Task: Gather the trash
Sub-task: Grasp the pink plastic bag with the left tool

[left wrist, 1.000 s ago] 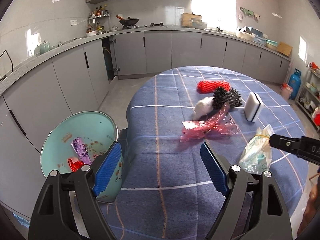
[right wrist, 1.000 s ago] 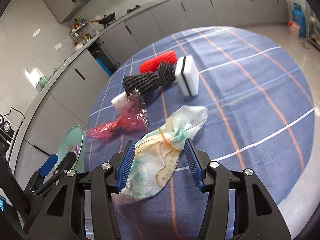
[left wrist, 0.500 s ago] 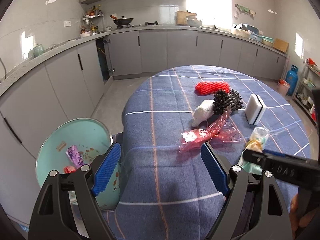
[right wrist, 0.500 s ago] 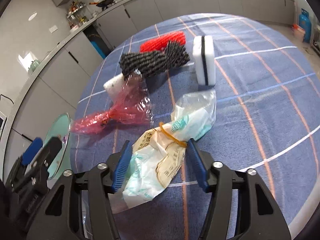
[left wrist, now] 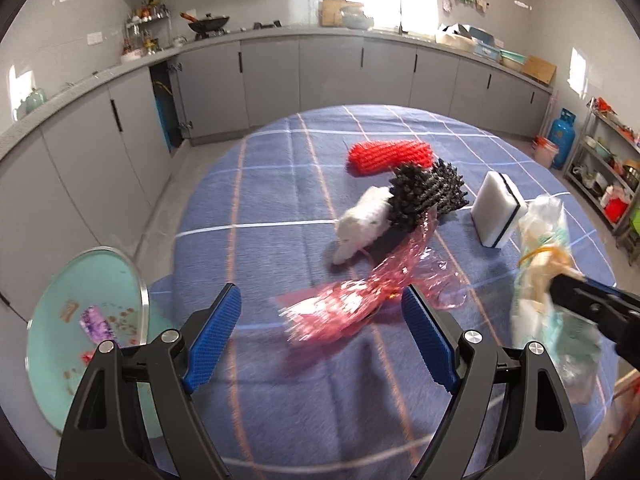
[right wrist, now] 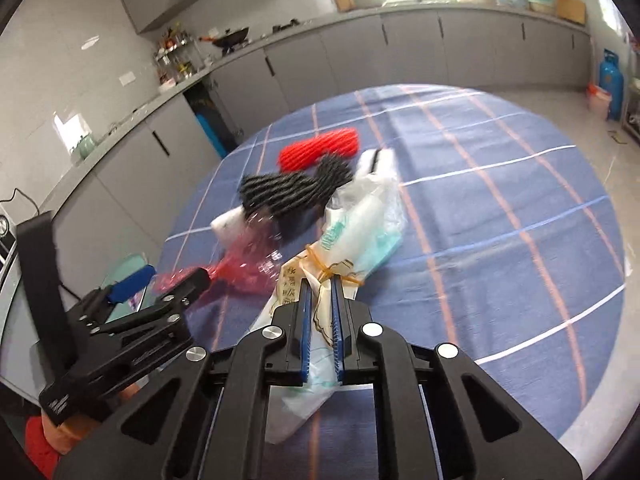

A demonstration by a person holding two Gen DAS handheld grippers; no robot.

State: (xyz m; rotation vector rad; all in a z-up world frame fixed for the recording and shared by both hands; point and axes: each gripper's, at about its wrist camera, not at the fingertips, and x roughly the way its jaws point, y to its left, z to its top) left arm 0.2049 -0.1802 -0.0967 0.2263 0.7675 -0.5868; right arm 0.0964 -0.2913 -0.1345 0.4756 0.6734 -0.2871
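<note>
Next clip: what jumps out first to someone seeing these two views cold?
The right tool is clamped on a clear plastic bag, which hangs in front of it over the blue checked tablecloth. The left tool stands open just short of a crumpled pink wrapper. Behind it lie a red mesh, a black mesh and a white sponge; a teal bin sits far left.

Both wrist cameras look steeply down, close over the round table (left wrist: 280, 400), sharing its cluttered middle.
</note>
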